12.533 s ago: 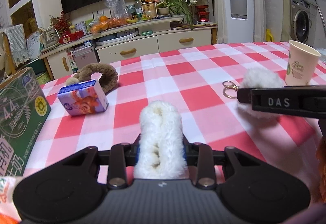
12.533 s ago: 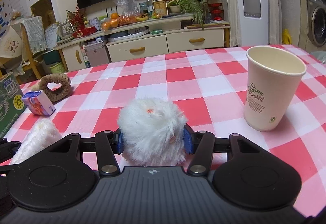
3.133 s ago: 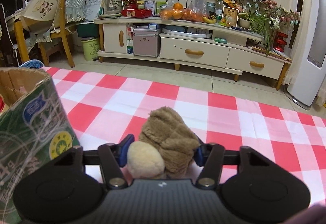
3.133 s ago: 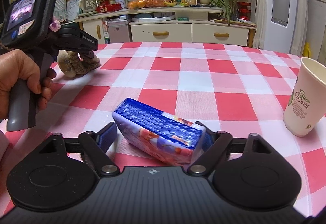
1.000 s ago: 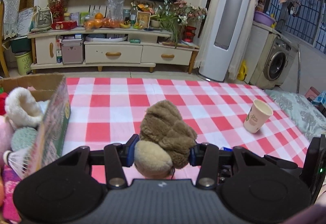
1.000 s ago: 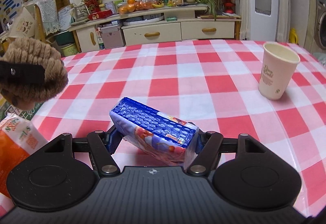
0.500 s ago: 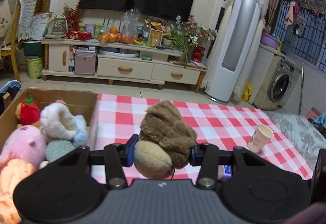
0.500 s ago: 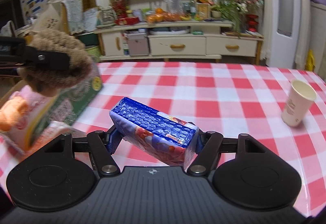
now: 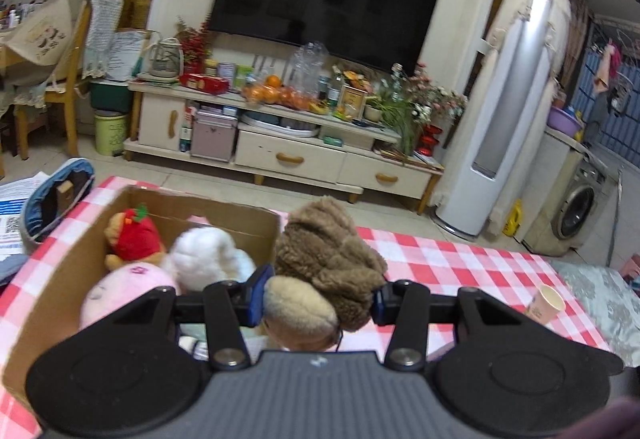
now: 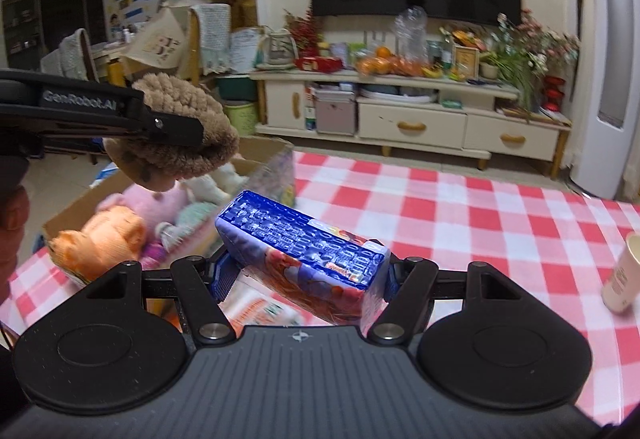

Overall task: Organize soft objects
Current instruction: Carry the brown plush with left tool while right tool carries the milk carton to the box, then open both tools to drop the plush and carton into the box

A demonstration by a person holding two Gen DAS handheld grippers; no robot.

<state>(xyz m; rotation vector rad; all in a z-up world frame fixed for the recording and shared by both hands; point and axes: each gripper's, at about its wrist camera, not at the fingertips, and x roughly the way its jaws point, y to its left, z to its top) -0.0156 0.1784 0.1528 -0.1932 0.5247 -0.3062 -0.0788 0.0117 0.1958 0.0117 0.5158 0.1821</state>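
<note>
My left gripper (image 9: 316, 295) is shut on a brown plush toy (image 9: 328, 259) with a tan end, held in the air above the right edge of a cardboard box (image 9: 52, 275). In the right wrist view the same brown plush toy (image 10: 180, 127) hangs over the cardboard box (image 10: 264, 147) at the left. Inside lie a red plush (image 9: 134, 235), a white fluffy toy (image 9: 208, 259), a pink plush (image 9: 124, 291) and an orange plush (image 10: 100, 239). My right gripper (image 10: 304, 279) is shut on a blue soft tissue pack (image 10: 304, 251), raised beside the box's near right corner.
A red and white checked tablecloth (image 10: 480, 231) covers the table. A paper cup (image 10: 624, 279) stands at the right edge and shows small as a paper cup (image 9: 548, 303) in the left wrist view. Beyond the table are a TV cabinet (image 9: 288, 155) and a white tower unit (image 9: 508, 111).
Both grippers have risen and swung left with their loads. The box has come nearer and its inside now shows fully. The brown toy now hangs over the box's right edge.
</note>
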